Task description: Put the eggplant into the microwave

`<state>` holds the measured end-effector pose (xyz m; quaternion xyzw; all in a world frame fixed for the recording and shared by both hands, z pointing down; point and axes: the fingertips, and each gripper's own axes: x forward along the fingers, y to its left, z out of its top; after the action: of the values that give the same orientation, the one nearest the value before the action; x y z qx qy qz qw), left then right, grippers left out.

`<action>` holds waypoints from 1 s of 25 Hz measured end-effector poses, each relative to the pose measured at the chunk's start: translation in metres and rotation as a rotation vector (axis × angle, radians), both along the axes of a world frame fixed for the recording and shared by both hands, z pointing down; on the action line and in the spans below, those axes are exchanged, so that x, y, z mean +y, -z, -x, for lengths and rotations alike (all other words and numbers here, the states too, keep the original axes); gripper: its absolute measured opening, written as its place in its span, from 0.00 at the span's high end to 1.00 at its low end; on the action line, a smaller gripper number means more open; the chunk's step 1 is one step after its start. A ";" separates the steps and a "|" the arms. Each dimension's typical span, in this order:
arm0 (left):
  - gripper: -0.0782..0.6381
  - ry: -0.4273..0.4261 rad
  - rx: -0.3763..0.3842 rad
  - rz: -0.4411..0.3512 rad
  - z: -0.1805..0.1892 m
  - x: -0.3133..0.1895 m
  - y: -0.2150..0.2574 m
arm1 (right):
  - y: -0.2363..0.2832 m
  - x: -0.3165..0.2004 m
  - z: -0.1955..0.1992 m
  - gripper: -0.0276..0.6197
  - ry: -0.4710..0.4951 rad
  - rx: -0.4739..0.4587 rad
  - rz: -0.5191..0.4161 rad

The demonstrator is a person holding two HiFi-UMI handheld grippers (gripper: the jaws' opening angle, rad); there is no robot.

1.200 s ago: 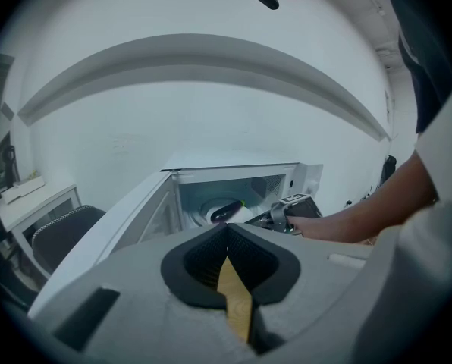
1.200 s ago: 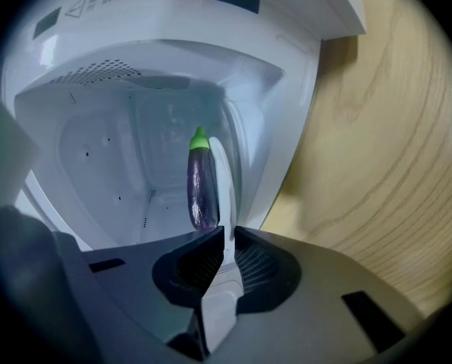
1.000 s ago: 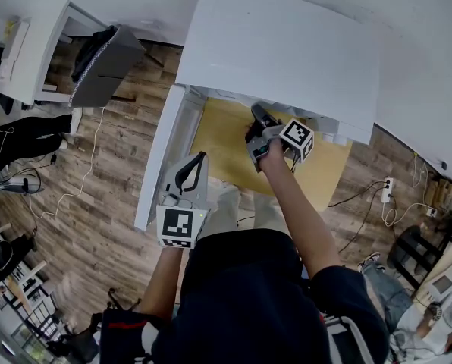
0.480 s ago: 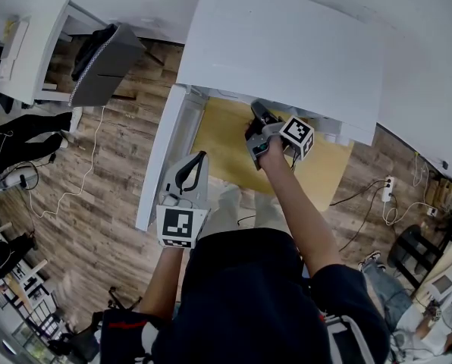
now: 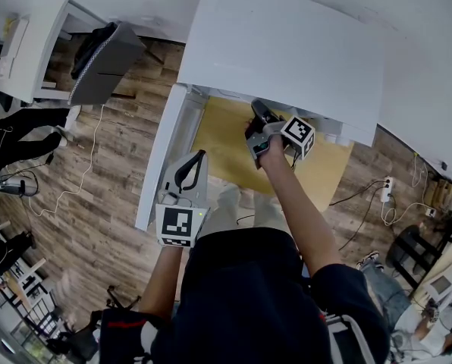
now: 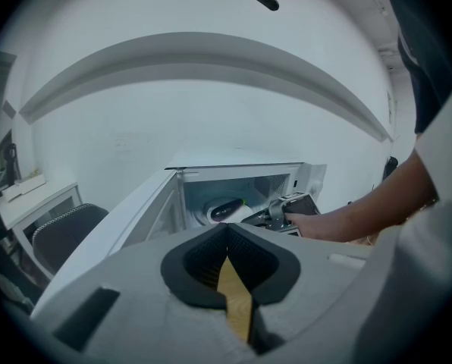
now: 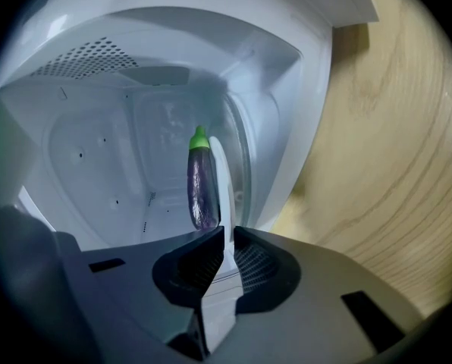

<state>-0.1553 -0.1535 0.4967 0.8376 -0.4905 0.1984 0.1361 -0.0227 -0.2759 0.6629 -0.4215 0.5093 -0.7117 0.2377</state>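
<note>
Eggplant on its plate inside the microwave, about to be let go.

Nearest, the left gripper (image 6: 227,230) hangs over the table (image 5: 226,146) with its jaws closed on nothing, short of the swung-out door (image 5: 164,154). Further in, the right gripper (image 7: 227,235) reaches through the opening, its jaws pinched almost together on the rim of the white plate (image 7: 218,174). The eggplant (image 7: 201,188) lies along that plate, green stem pointing away, deep in the microwave (image 7: 97,150) cavity. The placing step looks nearly done. The next move probably calls for settling the plate flat, parting the right jaws and backing straight out without dragging the rim, and the idle left gripper could then push the door shut.
</note>
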 end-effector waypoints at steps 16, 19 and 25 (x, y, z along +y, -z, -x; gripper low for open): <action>0.87 0.009 0.007 0.010 0.001 -0.003 0.001 | 0.009 -0.009 0.003 0.89 -0.034 -0.071 -0.019; 0.87 0.000 0.004 0.000 0.001 -0.003 0.000 | 0.012 -0.009 0.003 0.84 -0.034 -0.066 -0.022; 0.87 0.001 0.005 0.002 0.000 -0.004 -0.001 | 0.013 -0.010 0.004 0.79 -0.028 -0.079 -0.033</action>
<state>-0.1553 -0.1570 0.4978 0.8377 -0.4905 0.1965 0.1381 -0.0271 -0.2860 0.6503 -0.3963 0.5051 -0.7158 0.2745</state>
